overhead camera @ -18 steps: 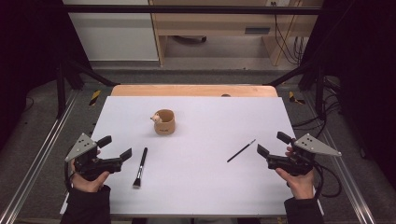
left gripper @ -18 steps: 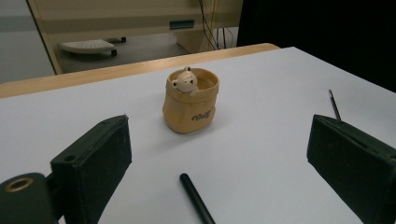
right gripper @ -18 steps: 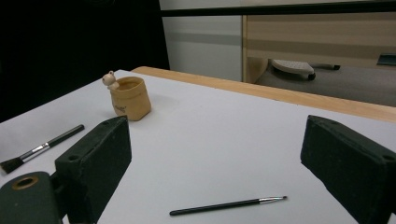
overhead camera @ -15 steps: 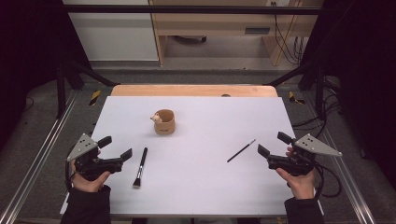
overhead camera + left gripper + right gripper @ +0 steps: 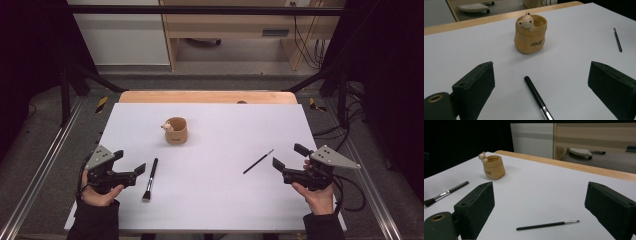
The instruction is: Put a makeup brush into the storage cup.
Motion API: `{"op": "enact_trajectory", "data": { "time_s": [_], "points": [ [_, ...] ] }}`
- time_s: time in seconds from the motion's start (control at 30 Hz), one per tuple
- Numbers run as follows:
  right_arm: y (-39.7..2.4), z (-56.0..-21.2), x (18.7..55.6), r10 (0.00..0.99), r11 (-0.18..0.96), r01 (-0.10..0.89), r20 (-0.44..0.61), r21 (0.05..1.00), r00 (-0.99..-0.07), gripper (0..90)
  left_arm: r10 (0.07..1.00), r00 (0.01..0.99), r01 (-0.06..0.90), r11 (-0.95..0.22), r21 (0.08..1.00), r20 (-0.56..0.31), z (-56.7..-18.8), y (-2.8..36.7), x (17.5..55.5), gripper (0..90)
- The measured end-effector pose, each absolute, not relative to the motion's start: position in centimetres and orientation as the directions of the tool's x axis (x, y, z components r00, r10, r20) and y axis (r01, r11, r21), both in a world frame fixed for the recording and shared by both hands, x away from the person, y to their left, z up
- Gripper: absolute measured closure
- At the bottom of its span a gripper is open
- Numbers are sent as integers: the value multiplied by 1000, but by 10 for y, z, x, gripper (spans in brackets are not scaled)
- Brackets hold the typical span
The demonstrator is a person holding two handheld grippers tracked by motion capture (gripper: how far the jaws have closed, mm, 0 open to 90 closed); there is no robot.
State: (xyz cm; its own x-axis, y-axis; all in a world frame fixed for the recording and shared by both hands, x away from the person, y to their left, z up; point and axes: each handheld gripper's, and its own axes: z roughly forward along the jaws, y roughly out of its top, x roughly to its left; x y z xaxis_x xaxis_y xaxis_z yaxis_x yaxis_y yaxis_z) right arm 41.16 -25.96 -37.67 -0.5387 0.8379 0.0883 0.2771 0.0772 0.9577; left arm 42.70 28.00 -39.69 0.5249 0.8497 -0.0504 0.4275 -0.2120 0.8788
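On the white worktop (image 5: 215,200) in the high view, a tan bear pot (image 5: 176,131) stood toward the far side. Nearer the person and left of the pot lay a flat brush (image 5: 149,179), with the left tongs (image 5: 129,165) just beside its handle, jaws wide and empty. Right of the pot lay a thin brush (image 5: 258,161), the right tongs (image 5: 288,156) near its nearer end, also wide and empty.

In the left gripper view, the flat brush's black handle (image 5: 535,93) lay between the spread jaws, the pot (image 5: 530,33) beyond it.

In the right gripper view, the thin brush (image 5: 547,225) lay crosswise between the open jaws, nearer than the pot (image 5: 493,166).

A good pickup would probably mean lowering each pair of tongs squarely over its handle, closing mid-shaft.
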Motion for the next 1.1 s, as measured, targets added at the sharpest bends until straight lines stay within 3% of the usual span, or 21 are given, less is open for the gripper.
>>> {"op": "enact_trajectory", "data": {
  "time_s": [0.6,1.1],
  "points": [
    [-246,-382,414,829,109,311,86,944,-552,94,861,508,568,-337,751,3,-430,258,446,146],
    [-243,-385,415,829,118,326,87,938,-552,95,865,501,658,-393,643,17,-456,245,457,300]
  ]
}}
